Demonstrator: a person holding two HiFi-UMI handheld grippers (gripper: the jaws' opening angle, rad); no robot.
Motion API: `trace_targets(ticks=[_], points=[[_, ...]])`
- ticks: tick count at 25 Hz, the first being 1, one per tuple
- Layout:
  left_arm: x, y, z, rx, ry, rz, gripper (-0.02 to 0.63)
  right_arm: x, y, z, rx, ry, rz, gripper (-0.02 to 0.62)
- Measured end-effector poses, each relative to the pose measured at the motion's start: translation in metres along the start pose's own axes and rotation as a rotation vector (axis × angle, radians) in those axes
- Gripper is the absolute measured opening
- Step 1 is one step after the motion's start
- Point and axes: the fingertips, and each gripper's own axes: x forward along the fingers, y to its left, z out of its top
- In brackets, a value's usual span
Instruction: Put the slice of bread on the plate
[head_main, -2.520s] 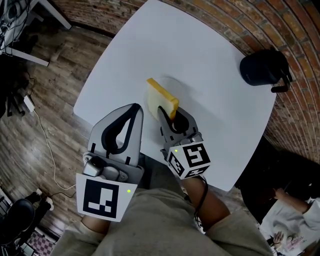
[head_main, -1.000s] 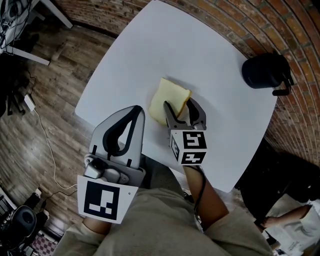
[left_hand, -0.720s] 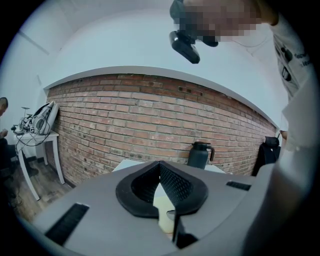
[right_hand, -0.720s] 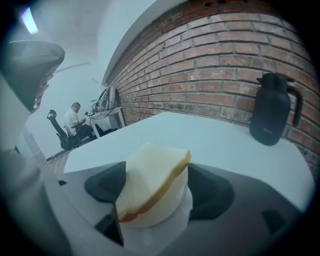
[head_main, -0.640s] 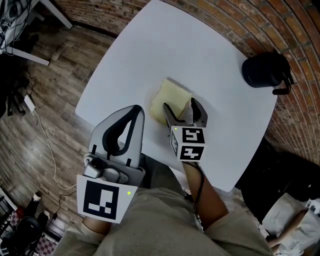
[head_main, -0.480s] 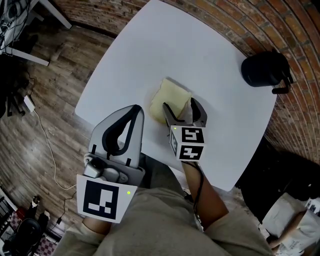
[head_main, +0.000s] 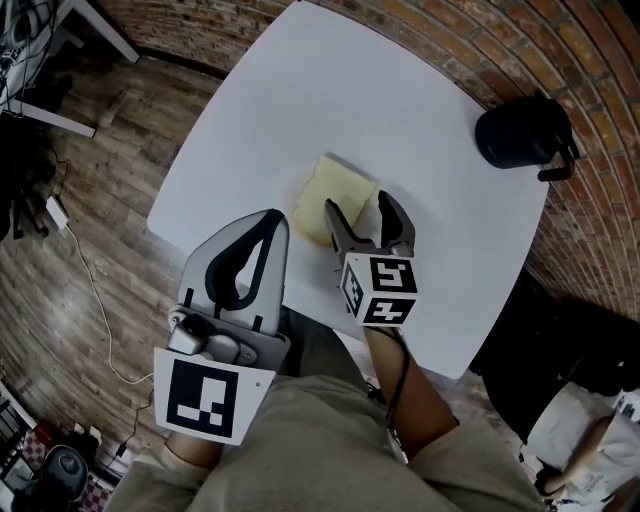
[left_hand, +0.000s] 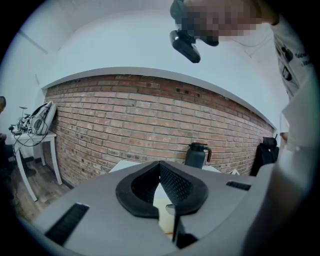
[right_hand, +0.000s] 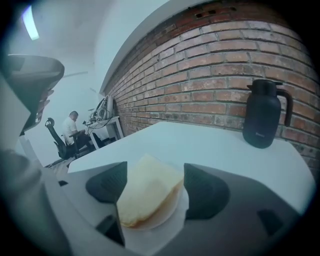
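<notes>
The pale slice of bread (head_main: 337, 193) lies flat on a small white plate (right_hand: 176, 214) on the white table (head_main: 400, 90). In the right gripper view the bread (right_hand: 147, 194) covers most of the plate. My right gripper (head_main: 358, 206) stands open just short of it. Its jaws have just been opening, and the pads sit on either side of the slice without pressing on it. My left gripper (head_main: 271, 216) is shut and empty. It is held still at the table's near edge, left of the bread.
A black jug (head_main: 524, 135) stands at the table's far right corner, near the brick wall (right_hand: 235, 60). In the right gripper view a person (right_hand: 70, 129) sits at a desk far off on the left. Wooden floor (head_main: 90, 200) lies beyond the table's left edge.
The bread, held up on edge in my right gripper earlier, now lies flat on the plate. The right jaws have opened off it. The left gripper has not moved.
</notes>
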Motion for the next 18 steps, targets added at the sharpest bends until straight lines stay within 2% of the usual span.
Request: trace_targets(ticks=[2, 7, 11, 18], points=[[0.000, -0.003, 0.002, 0.003, -0.001, -0.004, 0.011, -0.003, -0.001, 0.005, 0.001, -0.019, -0.002, 0.314], [-0.002, -0.012, 0.011, 0.013, -0.022, -0.018, 0.011, -0.014, -0.002, 0.019, -0.007, -0.059, -0.011, 0.240], [-0.007, -0.023, 0.019, 0.022, -0.036, -0.026, 0.011, -0.031, -0.004, 0.035, -0.011, -0.108, -0.025, 0.114], [-0.017, -0.045, 0.034, 0.036, -0.068, -0.052, 0.011, -0.071, 0.000, 0.069, -0.039, -0.214, -0.033, 0.029]])
